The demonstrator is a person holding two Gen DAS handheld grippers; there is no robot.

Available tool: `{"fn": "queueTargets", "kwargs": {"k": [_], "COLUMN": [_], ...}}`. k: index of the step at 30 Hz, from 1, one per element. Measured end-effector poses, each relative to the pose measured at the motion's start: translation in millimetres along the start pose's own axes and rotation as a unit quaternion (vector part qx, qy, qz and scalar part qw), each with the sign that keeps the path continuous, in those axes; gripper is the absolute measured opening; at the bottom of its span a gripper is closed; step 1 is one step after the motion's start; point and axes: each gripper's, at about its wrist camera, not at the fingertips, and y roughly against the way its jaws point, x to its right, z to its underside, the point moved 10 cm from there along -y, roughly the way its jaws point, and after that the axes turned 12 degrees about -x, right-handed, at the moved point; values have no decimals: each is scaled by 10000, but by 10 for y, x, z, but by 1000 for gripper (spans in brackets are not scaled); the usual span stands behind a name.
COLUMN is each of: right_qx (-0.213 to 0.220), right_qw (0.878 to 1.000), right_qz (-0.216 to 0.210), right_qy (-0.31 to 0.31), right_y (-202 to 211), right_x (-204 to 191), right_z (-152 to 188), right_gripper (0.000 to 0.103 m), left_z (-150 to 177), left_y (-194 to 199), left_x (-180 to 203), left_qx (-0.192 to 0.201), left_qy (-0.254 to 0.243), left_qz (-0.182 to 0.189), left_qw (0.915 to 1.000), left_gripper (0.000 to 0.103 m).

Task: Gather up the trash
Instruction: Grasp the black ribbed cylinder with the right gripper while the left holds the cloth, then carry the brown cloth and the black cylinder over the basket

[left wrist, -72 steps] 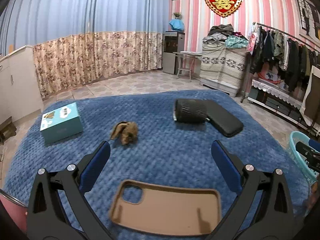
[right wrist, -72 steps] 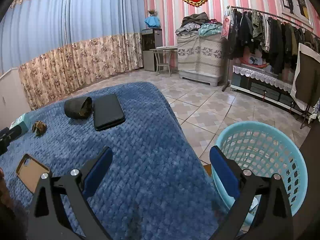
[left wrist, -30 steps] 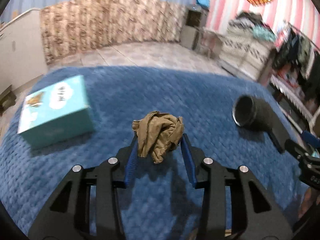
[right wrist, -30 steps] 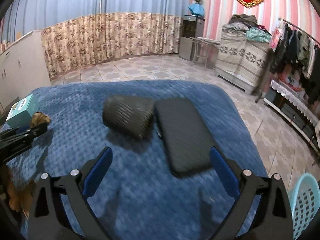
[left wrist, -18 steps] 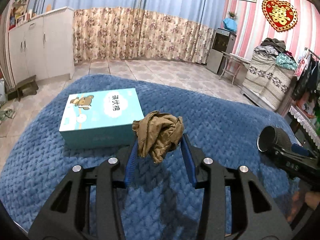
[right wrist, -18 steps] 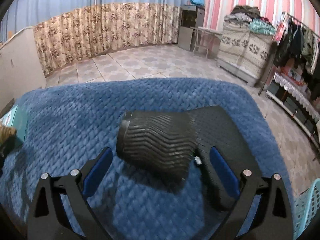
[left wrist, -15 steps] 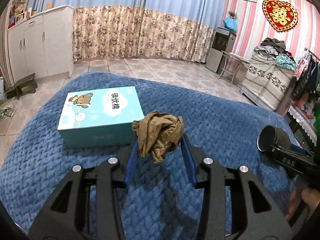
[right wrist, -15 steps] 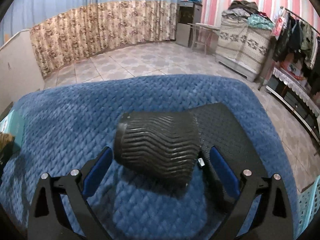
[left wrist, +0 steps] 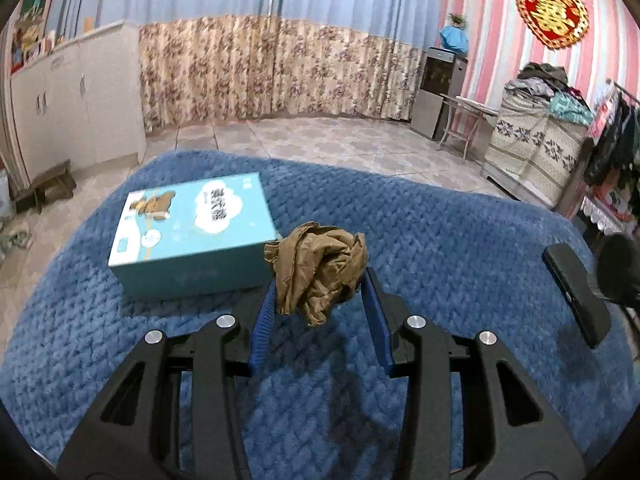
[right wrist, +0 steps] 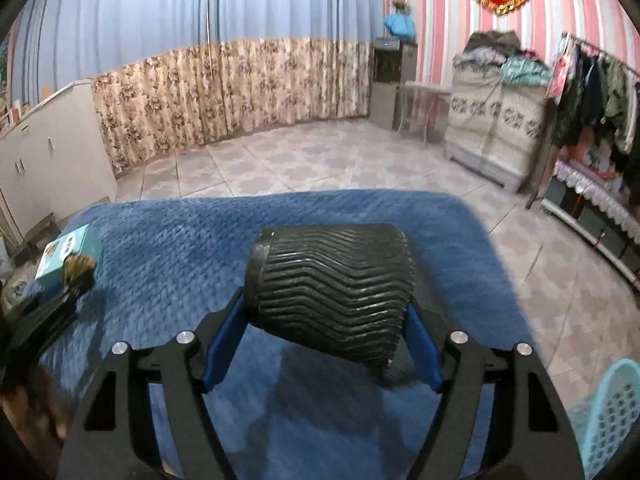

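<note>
Two grippers, left gripper (left wrist: pixel 319 276) and right gripper (right wrist: pixel 326 312), alike in build: matte black angular frames with triangular cut-outs. Blue pads lining the inner faces of the fingers (left wrist: pixel 262 324), round silver screws on each linkage. At the right view's lower left edge, a blurred patch of bare skin.

The turquoise basket (right wrist: pixel 612 416) is cut off at the frame's edge (lower right corner).

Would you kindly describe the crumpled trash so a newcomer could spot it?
Start at the blue blanket, then the teal box. Just right of it, the left tongs pinch a crumpled brown wad, the only wrinkled, shapeless item here.
</note>
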Motion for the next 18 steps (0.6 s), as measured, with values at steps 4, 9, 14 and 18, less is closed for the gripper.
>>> {"fn": "queueTargets", "kwargs": {"k": [4, 9, 14, 18], "right_qx": [110, 287, 380, 378], "right_qw": [9995, 9940, 9832, 9728], "right_qz": [166, 713, 1277, 1661], "right_qy": [-260, -774, -1244, -1570], "right_y": [446, 1000, 1410, 1617], "right_x": [514, 1356, 2052, 2526], "right_z": [204, 564, 1002, 1321], "right_gripper": [72, 72, 72, 72], "left_z": [-32, 21, 257, 540], "left_y": [224, 666, 1018, 1240], "left_x": [166, 621, 1235, 1818], "left_qx": [205, 372, 388, 355], "left_qy": [-235, -542, -948, -1408], "left_qz": [23, 444, 989, 1349], "left_qw": [9995, 9968, 9898, 9802], "left_gripper": [40, 40, 40, 40]}}
